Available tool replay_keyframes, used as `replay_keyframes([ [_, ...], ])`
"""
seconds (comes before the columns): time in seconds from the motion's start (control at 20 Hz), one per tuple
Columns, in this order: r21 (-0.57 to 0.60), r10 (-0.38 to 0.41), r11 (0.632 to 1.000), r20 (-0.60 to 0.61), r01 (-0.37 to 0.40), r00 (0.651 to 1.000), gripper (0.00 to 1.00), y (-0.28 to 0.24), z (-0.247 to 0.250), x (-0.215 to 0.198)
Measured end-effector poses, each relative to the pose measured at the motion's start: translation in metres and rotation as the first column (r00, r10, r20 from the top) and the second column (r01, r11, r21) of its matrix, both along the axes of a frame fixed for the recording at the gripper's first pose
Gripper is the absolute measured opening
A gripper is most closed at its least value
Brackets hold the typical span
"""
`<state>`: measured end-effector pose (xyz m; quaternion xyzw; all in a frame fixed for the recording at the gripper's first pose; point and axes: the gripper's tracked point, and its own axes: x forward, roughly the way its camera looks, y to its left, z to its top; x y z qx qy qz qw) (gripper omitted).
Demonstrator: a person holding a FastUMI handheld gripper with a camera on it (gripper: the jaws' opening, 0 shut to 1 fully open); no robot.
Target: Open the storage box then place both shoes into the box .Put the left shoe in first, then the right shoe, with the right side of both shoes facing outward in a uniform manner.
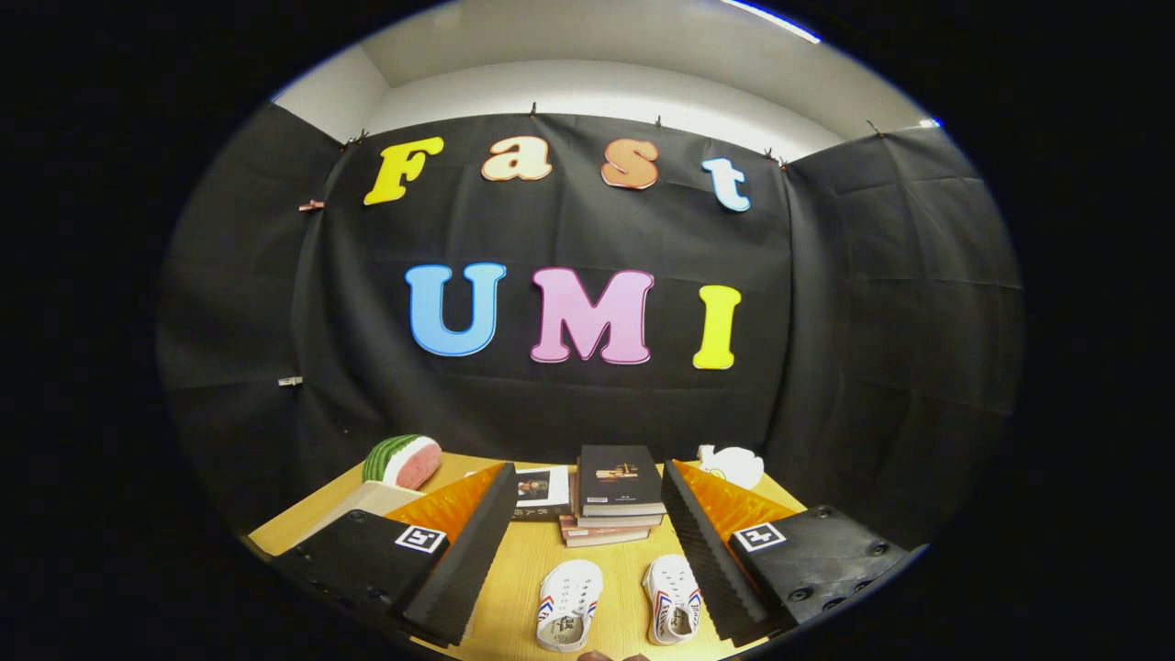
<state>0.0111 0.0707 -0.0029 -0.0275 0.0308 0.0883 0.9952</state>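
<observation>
Books (617,496), watermelon slice (404,460), white toy (732,464) on table (542,569).

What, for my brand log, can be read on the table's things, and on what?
None can be read.
Top book, cover: print too small to read.
Magazine beside the stack: blurred.
Shoes, insoles: print blurred.
Tool, open, shoes between its fingers: each square tag bears a coded pattern, no words.

bare table (528,574) between open fingers (468,542), shoes (569,606) ahead, books (620,496) beyond
</observation>
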Motion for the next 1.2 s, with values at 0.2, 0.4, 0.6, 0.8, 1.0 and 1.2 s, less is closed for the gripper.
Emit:
replay_keyframes([
  [0.2,0.045,0.111,0.993,-0.131,-0.106,0.985,0.97,0.025,-0.023,0.014],
  [0.4,0.183,0.281,0.956,-0.342,-0.230,0.897,0.98,0.065,-0.067,0.014],
  [0.6,0.248,0.394,0.917,-0.453,-0.311,0.800,0.98,0.090,-0.096,0.011],
  [0.8,0.345,0.476,0.879,-0.576,-0.330,0.665,0.98,0.105,-0.139,0.001],
  [1.0,0.448,0.533,0.845,-0.666,-0.291,0.522,0.98,0.115,-0.182,-0.010],
  [1.2,0.547,0.583,0.810,-0.723,-0.208,0.370,0.98,0.129,-0.220,-0.020],
])
